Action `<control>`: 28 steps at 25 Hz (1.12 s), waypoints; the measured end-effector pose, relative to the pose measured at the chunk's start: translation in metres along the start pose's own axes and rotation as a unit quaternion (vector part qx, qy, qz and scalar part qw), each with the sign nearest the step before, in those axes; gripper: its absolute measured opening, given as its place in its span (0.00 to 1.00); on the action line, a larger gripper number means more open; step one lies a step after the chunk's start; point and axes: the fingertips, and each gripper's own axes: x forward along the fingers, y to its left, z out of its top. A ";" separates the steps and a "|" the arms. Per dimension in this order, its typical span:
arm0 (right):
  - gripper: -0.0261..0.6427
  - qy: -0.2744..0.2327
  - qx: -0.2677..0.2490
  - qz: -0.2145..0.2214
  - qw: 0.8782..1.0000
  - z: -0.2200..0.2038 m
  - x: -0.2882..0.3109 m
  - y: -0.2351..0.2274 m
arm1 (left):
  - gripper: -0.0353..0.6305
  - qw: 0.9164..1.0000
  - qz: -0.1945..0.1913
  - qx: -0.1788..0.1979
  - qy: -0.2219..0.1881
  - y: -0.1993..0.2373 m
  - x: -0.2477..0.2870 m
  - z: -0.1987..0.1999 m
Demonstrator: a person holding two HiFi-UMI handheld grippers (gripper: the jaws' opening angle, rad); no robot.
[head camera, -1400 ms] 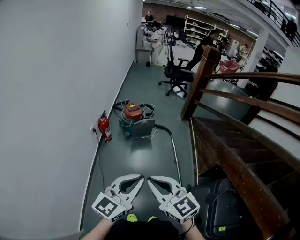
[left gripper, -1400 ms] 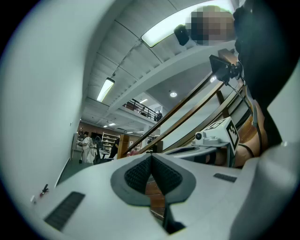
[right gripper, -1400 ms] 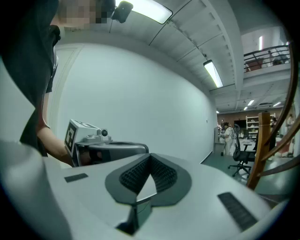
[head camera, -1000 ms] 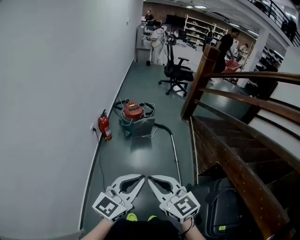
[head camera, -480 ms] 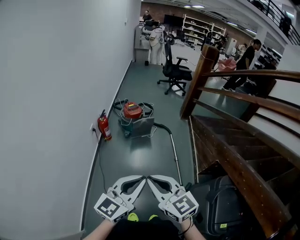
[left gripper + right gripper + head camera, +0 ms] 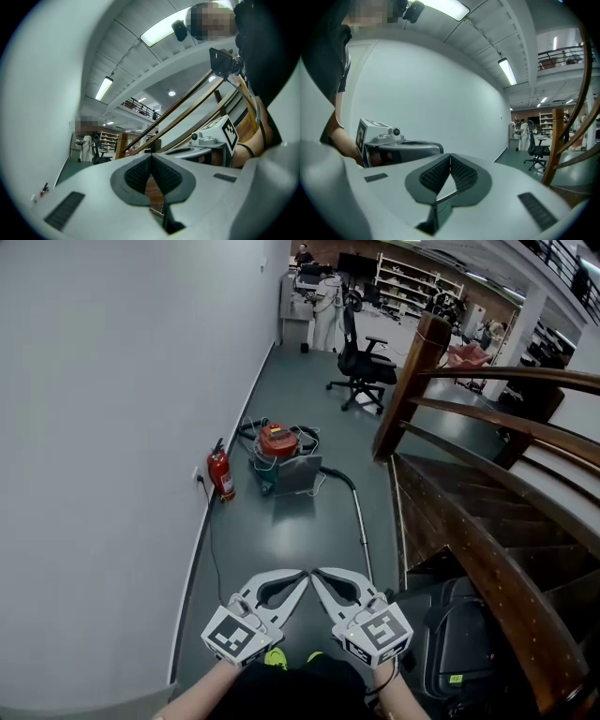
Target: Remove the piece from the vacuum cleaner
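**Vacuum cleaner stands untouched down the corridor as both claws stay clenched on nothing**

Vacuum cleaner [image 6: 279, 456], red-lidded on a grey body and draped in coiled cable, sits on the grey-green floor [image 6: 291, 540] near its left edge, close to the foot of the white wall [image 6: 112, 427]. A red fire extinguisher [image 6: 221, 474] stands just beside it against that wall.

The left gripper [image 6: 300, 576] and the right gripper [image 6: 319, 575] are held side by side at the near end of the floor, tips angled in toward each other and almost meeting. Each gripper's own view shows its ribbed pads pressed together at the tip, the left gripper [image 6: 151, 158] and the right gripper [image 6: 450, 156] alike, with nothing caught between them. Neither touches anything.

The vacuum cleaner lies well ahead of both claws, slightly to the left of them. Its dark hose curves off the right side into a metal wand [image 6: 360, 521], which runs back along the floor beside the base of the wooden staircase [image 6: 469, 521] and reaches close to the right gripper, where its near end passes out of sight.

A black bag [image 6: 459, 634] rests at the near right corner of the floor, under the stair rail. Farther off, a black office chair [image 6: 364, 362] stands in the open floor beyond the vacuum cleaner.
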 end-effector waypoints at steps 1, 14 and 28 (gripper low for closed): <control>0.06 0.000 0.004 -0.001 1.000 -0.001 0.000 0.000 | 0.06 1.000 -0.003 0.000 -0.001 -0.001 0.000 0.000; 0.06 0.010 0.034 0.026 0.999 -0.017 0.021 -0.003 | 0.06 0.999 0.031 -0.024 0.032 0.023 -0.010 -0.020; 0.06 0.020 0.056 0.040 0.997 -0.030 0.084 -0.109 | 0.06 0.997 0.051 -0.016 0.064 0.101 0.069 -0.048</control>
